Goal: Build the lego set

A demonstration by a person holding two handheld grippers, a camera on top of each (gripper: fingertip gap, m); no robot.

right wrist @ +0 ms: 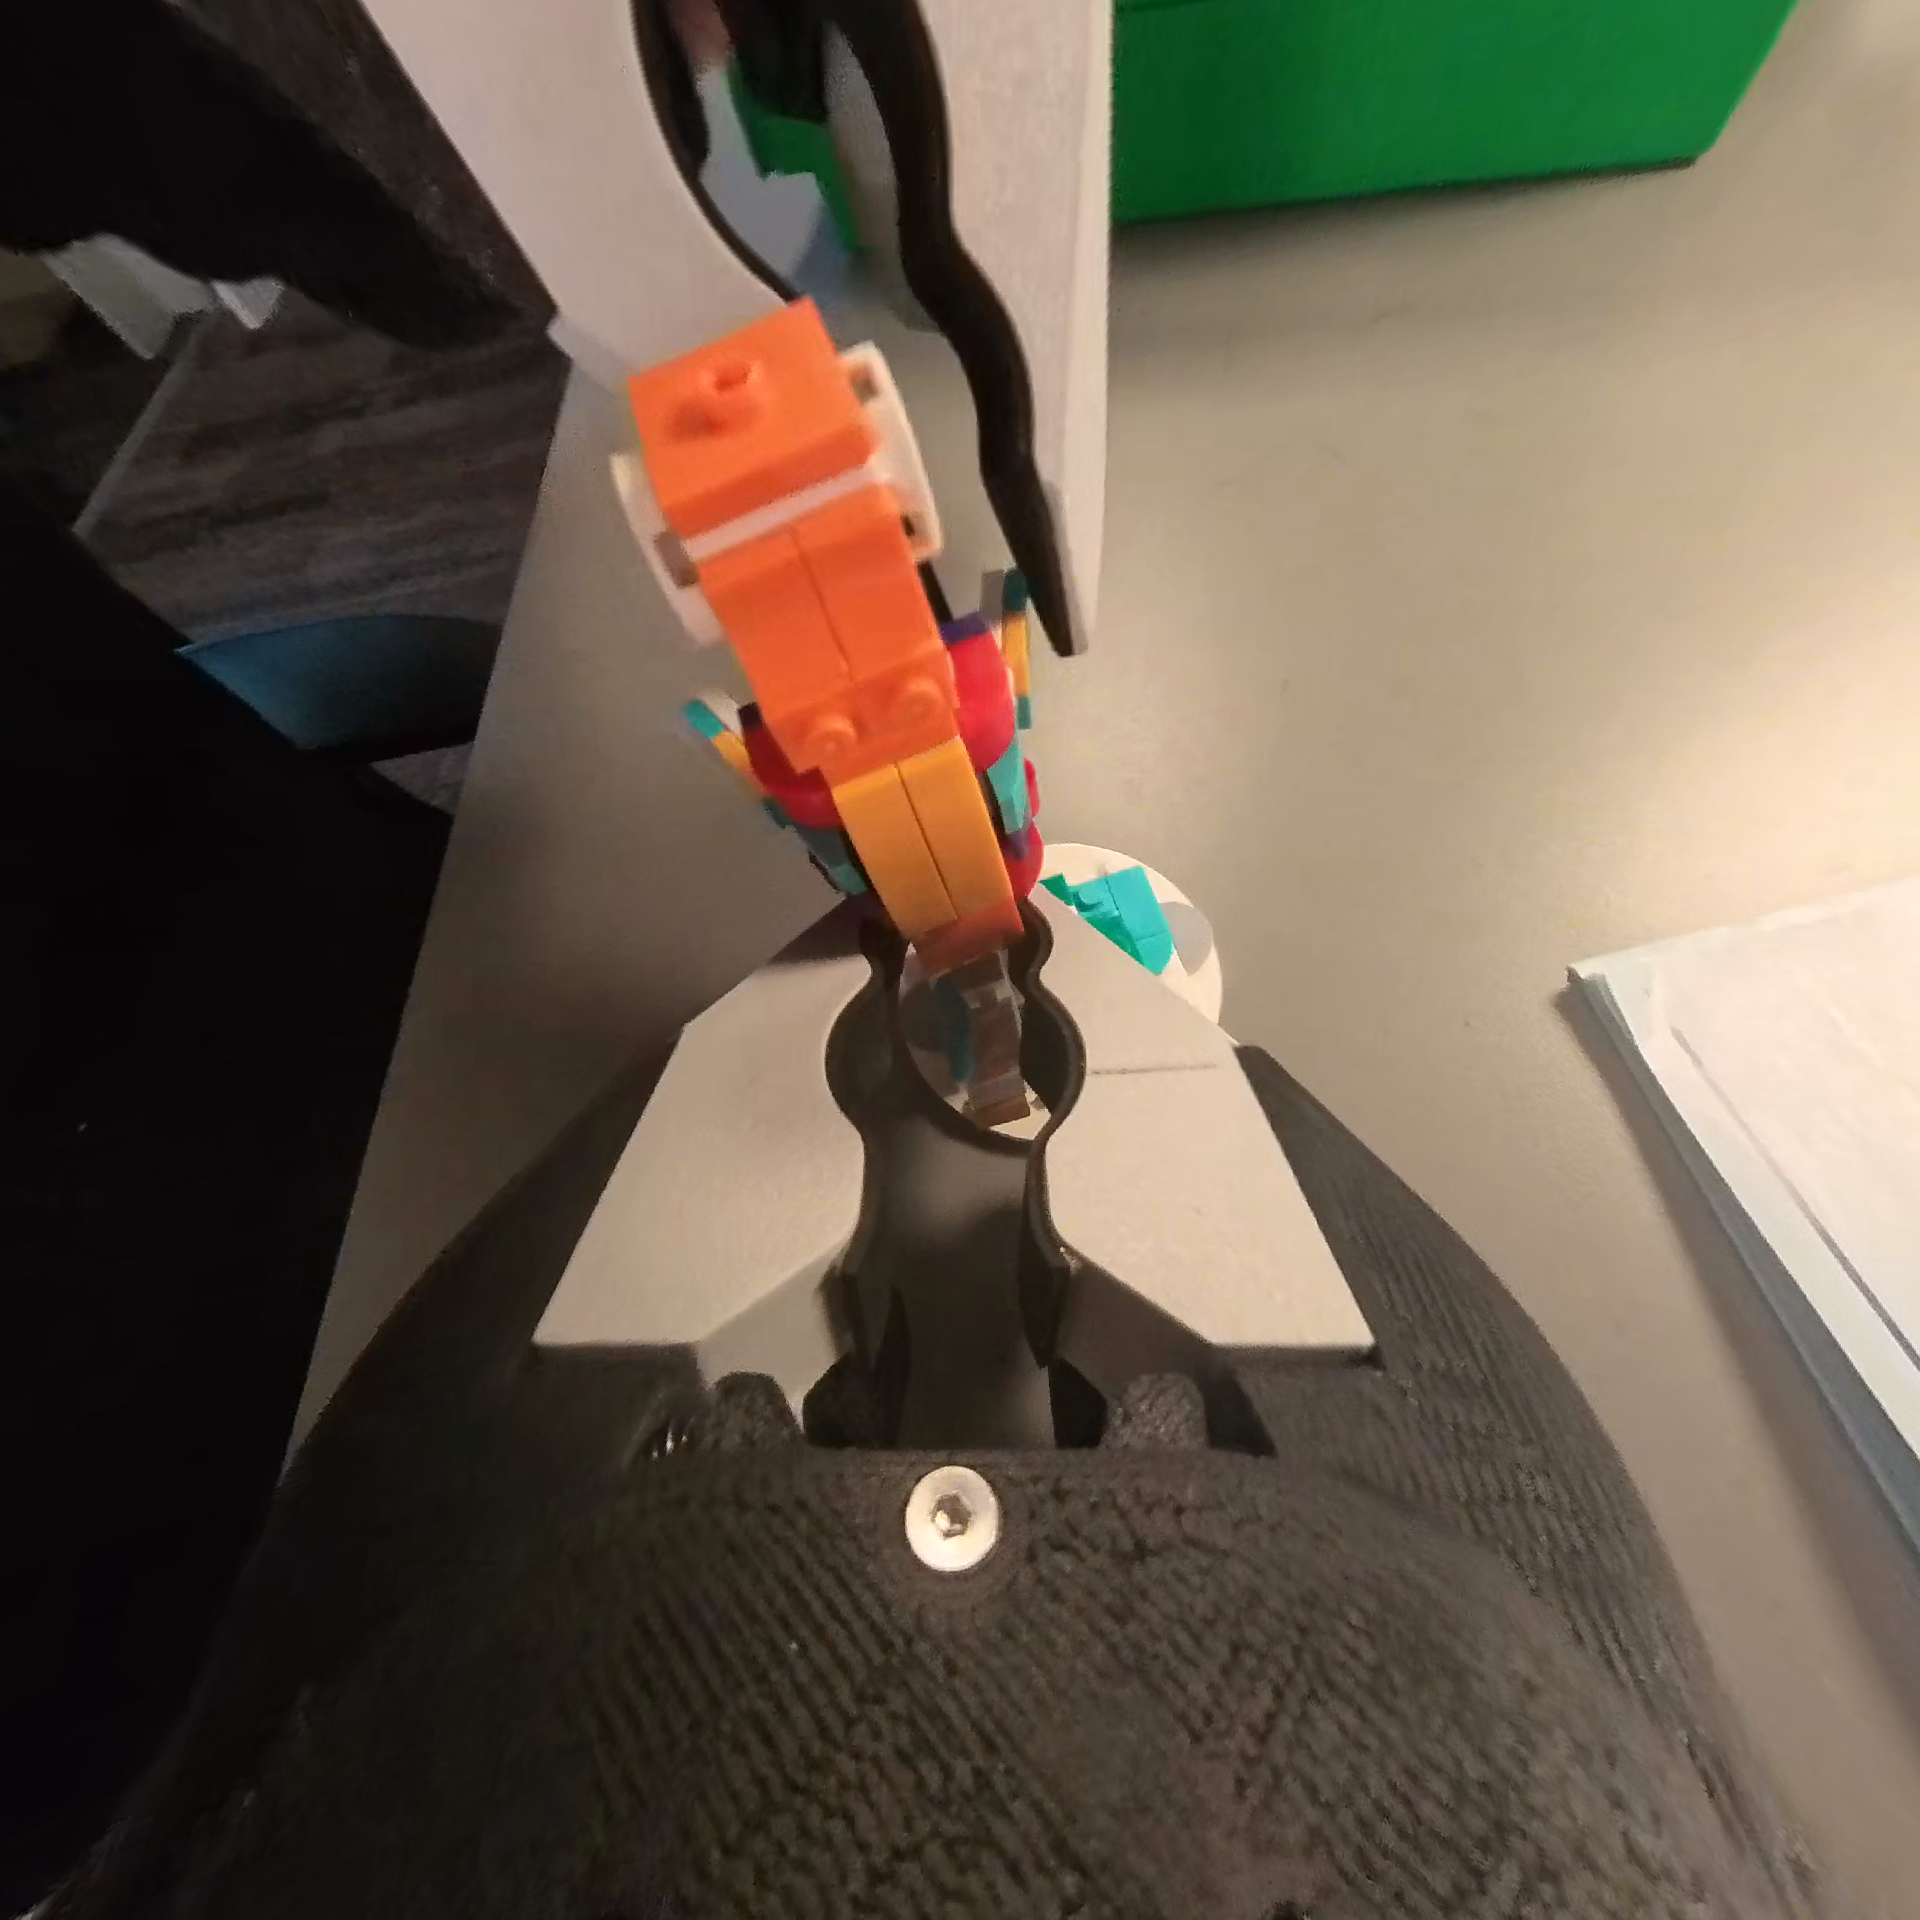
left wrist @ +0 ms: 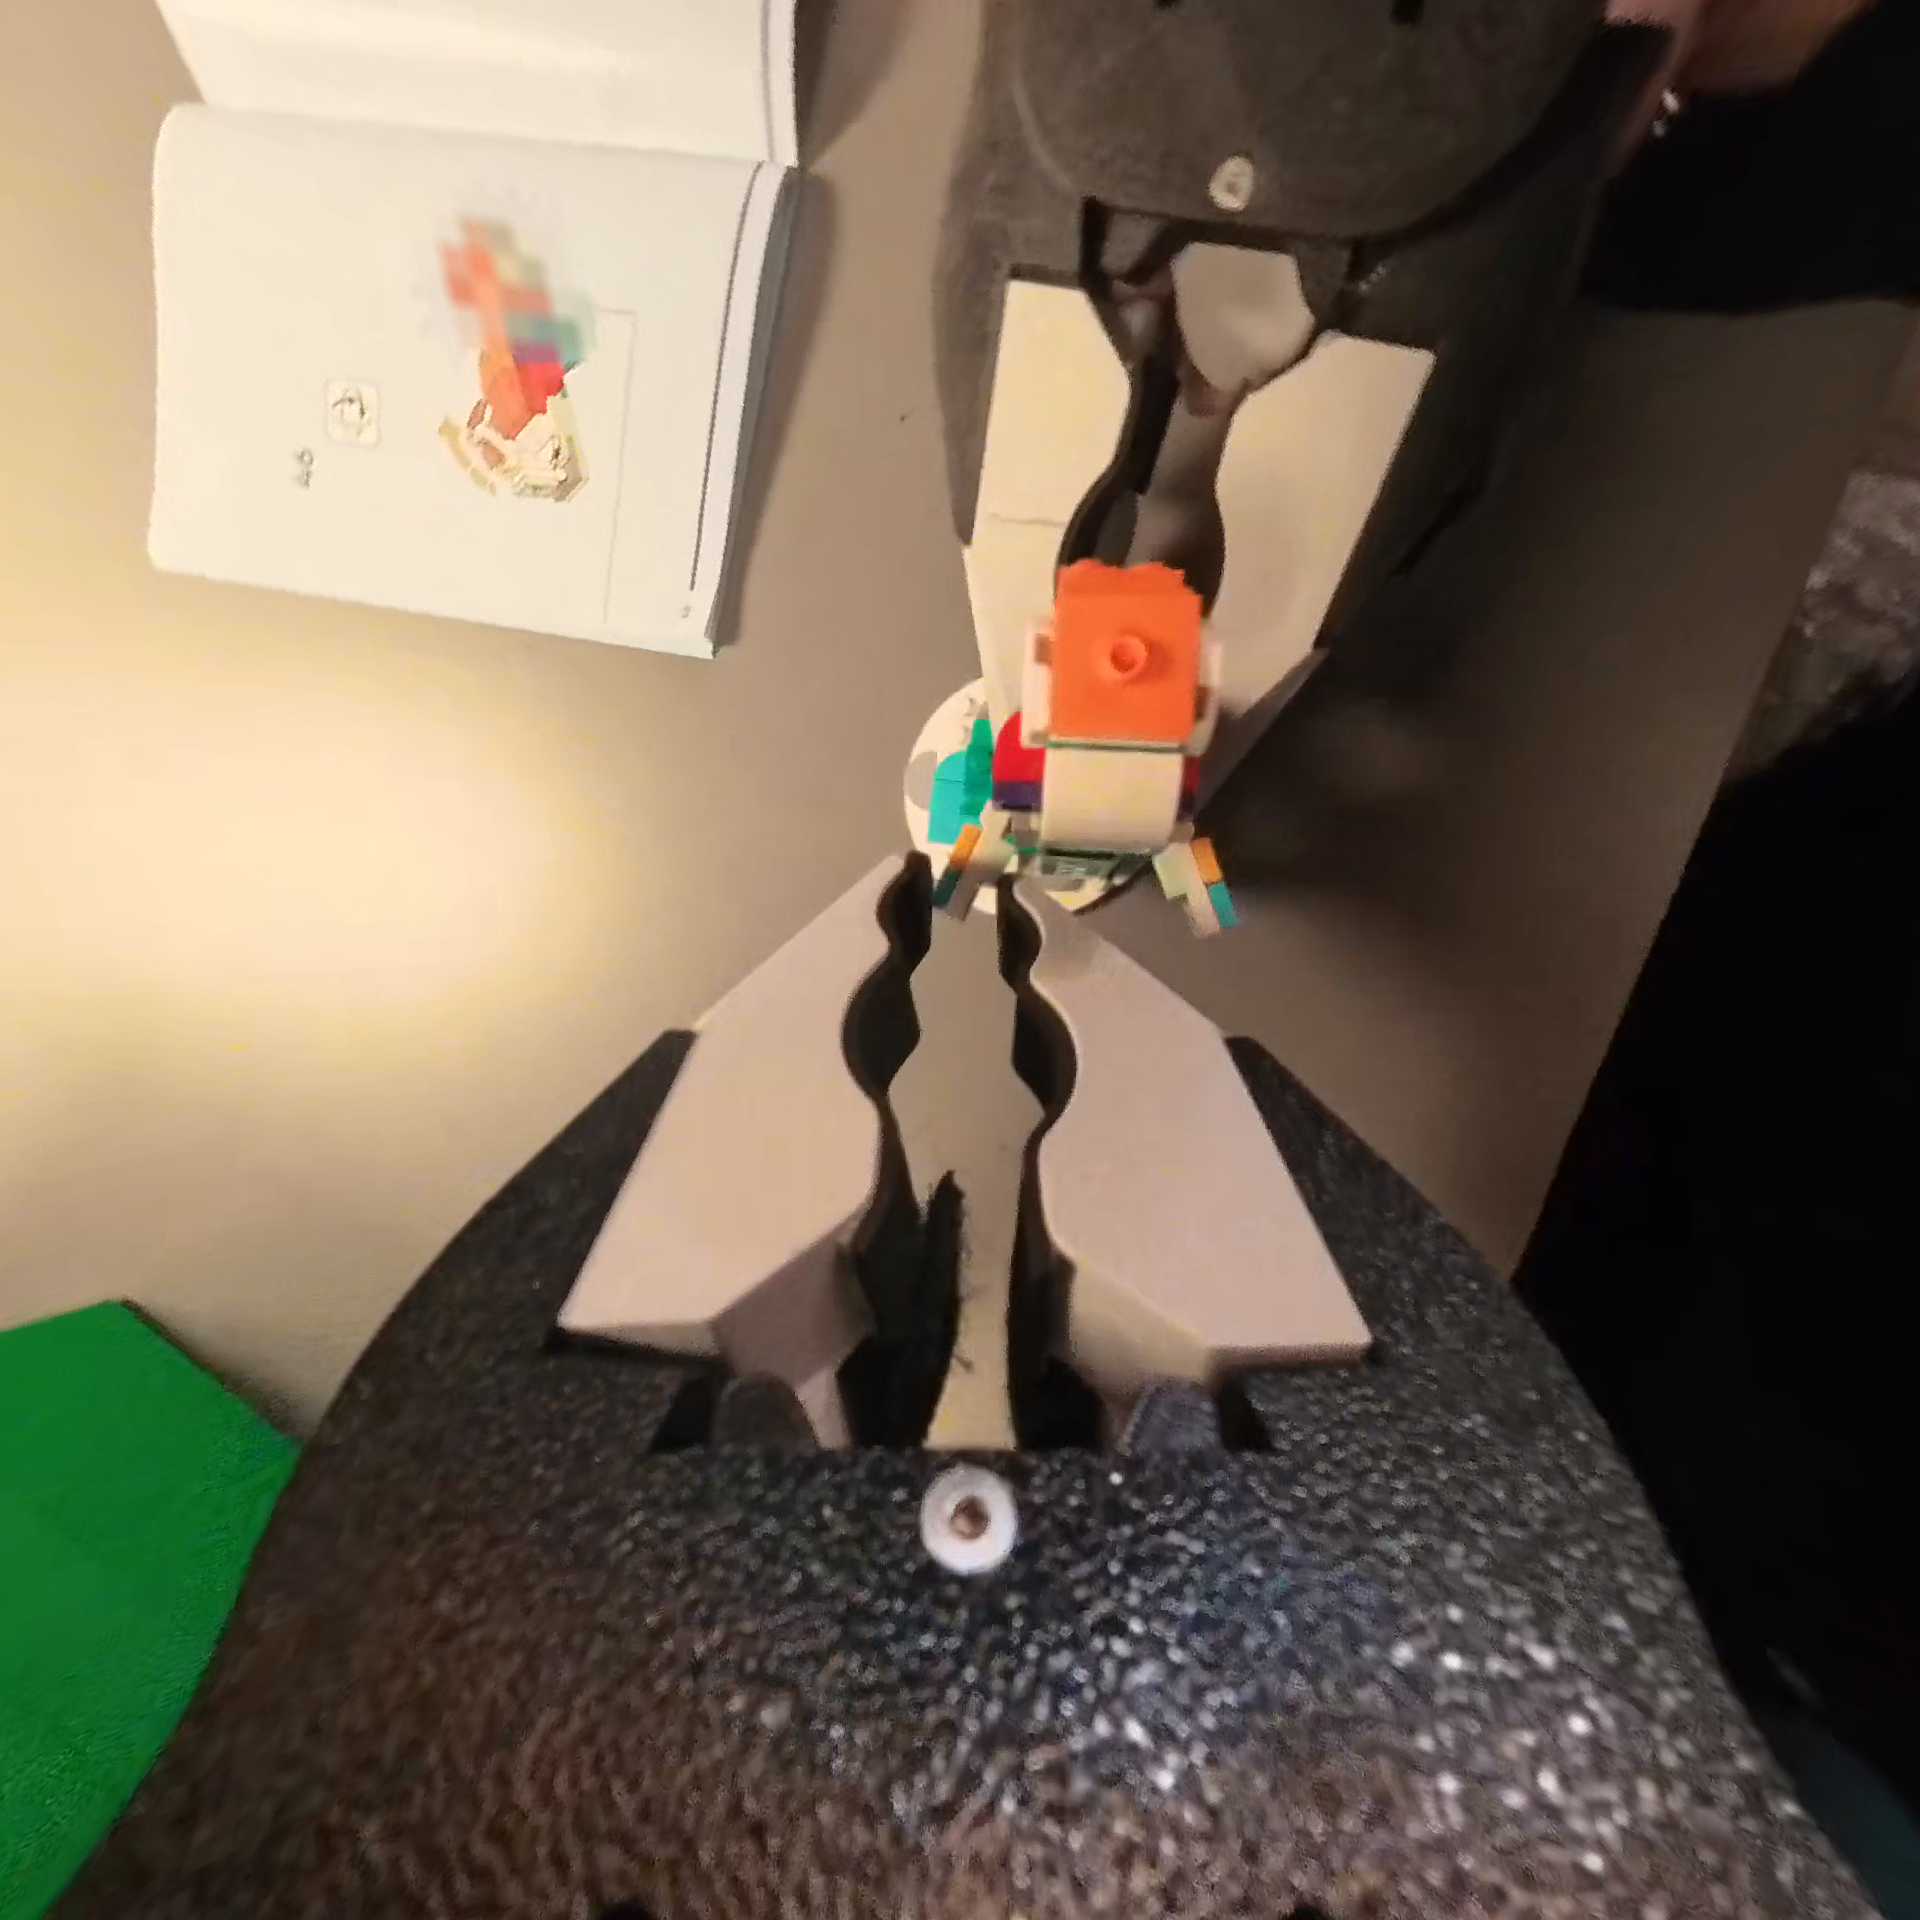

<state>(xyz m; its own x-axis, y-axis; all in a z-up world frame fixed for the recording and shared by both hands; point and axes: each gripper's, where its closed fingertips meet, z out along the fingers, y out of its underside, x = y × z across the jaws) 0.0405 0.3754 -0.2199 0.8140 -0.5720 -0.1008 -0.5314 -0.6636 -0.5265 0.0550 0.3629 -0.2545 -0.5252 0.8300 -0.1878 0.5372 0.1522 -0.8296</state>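
Note:
A lego bird-like model [left wrist: 1117, 727] with an orange head, cream front, red and teal body and striped wings hangs in the air between my grippers; it also shows in the right wrist view [right wrist: 821, 582]. My right gripper [right wrist: 956, 935] is shut on its orange-yellow tail end. It comes in from the top of the left wrist view, with its fingers [left wrist: 1340, 468] behind the model. My left gripper [left wrist: 963, 883] is nearly closed, and its tips pinch the model's thin striped wing. Its fingers [right wrist: 1049, 312] reach down from the top in the right wrist view.
An open instruction booklet [left wrist: 416, 364] lies on the beige table [left wrist: 364, 935]; its edge shows in the right wrist view [right wrist: 1787, 1143]. A green box [right wrist: 1403, 104] stands behind the left gripper. A white disc [right wrist: 1195, 966] with teal pieces lies under the model. A person's dark clothing [left wrist: 1766, 1143] borders the table. My hands' fingertips stand some 4 cm from each other.

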